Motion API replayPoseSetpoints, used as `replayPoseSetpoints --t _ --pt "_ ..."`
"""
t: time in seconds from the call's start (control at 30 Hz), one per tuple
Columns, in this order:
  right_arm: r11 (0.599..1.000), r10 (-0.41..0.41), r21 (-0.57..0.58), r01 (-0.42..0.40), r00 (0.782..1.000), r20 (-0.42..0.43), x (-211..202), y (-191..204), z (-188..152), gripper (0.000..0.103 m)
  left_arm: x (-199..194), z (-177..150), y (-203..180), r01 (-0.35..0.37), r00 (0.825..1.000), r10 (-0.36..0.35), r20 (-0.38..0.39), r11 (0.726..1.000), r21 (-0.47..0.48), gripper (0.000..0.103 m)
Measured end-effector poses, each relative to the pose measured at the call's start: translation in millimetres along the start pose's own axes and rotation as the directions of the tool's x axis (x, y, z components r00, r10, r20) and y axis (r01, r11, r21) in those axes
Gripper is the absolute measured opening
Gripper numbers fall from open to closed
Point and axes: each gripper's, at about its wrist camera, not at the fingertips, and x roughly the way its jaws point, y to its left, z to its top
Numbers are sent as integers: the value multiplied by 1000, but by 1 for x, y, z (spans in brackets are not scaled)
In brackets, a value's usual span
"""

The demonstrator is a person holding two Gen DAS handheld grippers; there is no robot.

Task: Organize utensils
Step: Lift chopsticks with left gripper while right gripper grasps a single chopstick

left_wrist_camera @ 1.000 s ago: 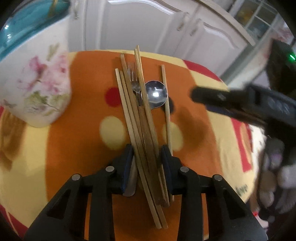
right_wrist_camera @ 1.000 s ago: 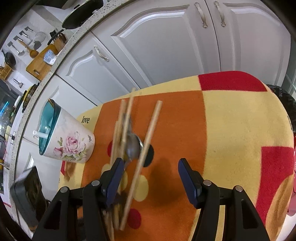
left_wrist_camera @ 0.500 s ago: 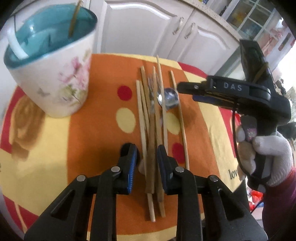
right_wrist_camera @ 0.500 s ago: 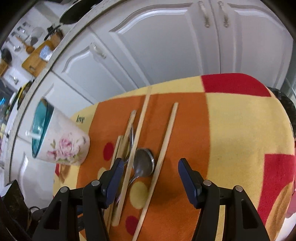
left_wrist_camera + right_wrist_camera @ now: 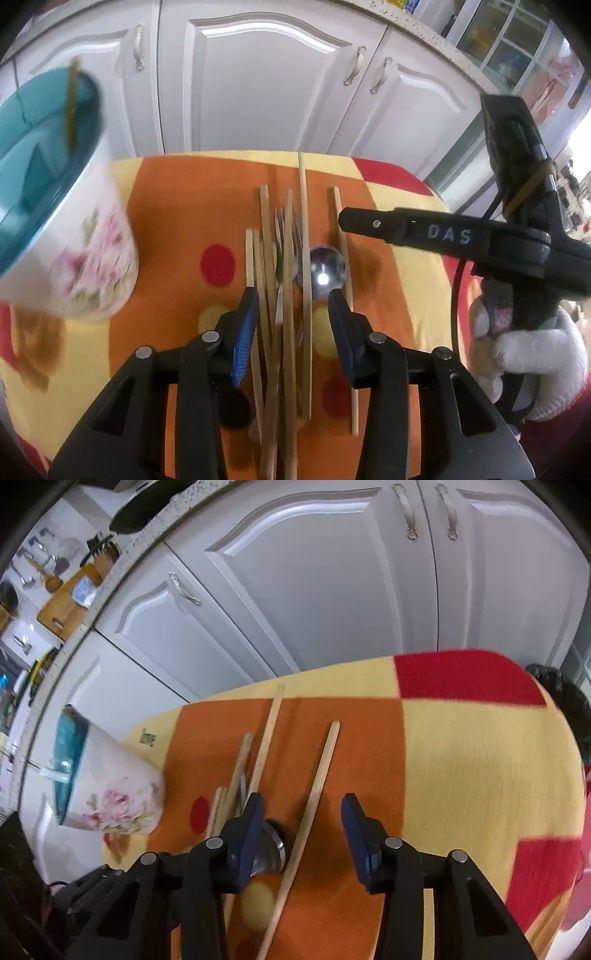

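At the left of the left wrist view stands the cup [image 5: 74, 236], teal inside with one stick already in it, seemingly the holder meant for the rest. In the middle, the left gripper [image 5: 291, 321] hangs with fingers spread wide, gripping nothing, straddling the chopsticks [image 5: 288, 295], fork [image 5: 286, 240] and spoon [image 5: 327, 273] bunched on the tabletop [image 5: 177, 221], probably to gather them. At the right, the right gripper [image 5: 303, 827] is likewise open and empty, over the lone chopstick [image 5: 317, 786].
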Motion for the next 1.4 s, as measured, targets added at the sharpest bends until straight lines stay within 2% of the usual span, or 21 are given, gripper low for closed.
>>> replayPoseSetpoints --t 0.07,0.13,0.2,0.3,0.4,0.57,0.63,0.73,0.77,0.83,0.9,0.93,1.13,1.23,1.3,1.4 --pt "1000 -14 -5 14 1000 -12 9 -1 7 41 5 9 -2 -24 1000 24 2 1000 8 38" --pt "1000 -31 -5 31 999 -25 18 -4 13 35 8 16 -2 -60 998 60 -6 998 13 38" --pt "998 -56 -24 56 998 -13 23 -5 16 20 13 22 -2 -84 996 84 -17 996 10 38" --pt "996 -64 -55 63 998 -12 20 -9 15 11 22 31 -1 -126 991 127 -43 992 14 38" --pt "994 -87 -74 86 996 -13 11 -18 6 8 32 39 -2 -152 986 153 -69 988 21 38" --pt "999 -26 -23 26 999 -21 -2 -42 -9 8 48 49 -3 -166 981 169 -93 986 35 35" --pt "1000 25 13 -25 1000 -13 -8 -47 -10 8 54 53 -5 -172 980 175 -97 984 42 30" --pt "996 70 49 -70 998 -6 -11 -48 -8 8 57 58 -5 -160 980 164 -109 986 45 16" --pt "996 73 49 -73 997 -7 -11 -46 -6 10 58 59 -6 -151 981 155 -115 988 46 11" --pt "996 82 47 -82 997 -8 -9 -41 -4 16 58 59 -8 -142 981 148 -122 988 53 9" --pt "995 85 43 -85 996 -11 -5 -34 -2 38 53 57 -9 -131 983 138 -118 990 61 4" --pt "996 83 38 -82 996 -15 -2 -31 0 40 49 55 -9 -125 984 131 -117 990 58 4" --pt "1000 17 22 -17 1000 -12 15 -20 14 38 15 49 0 -71 994 73 -82 997 27 4" --pt "999 -50 -18 50 999 0 22 -10 18 29 -2 44 2 -48 997 48 -64 999 12 4" --pt "993 -95 -67 94 996 -3 26 -1 19 16 -10 40 3 -35 998 35 -54 999 4 4" --pt "991 -92 -96 90 995 -22 23 2 13 9 -25 35 5 -15 999 14 -34 1000 -10 4"
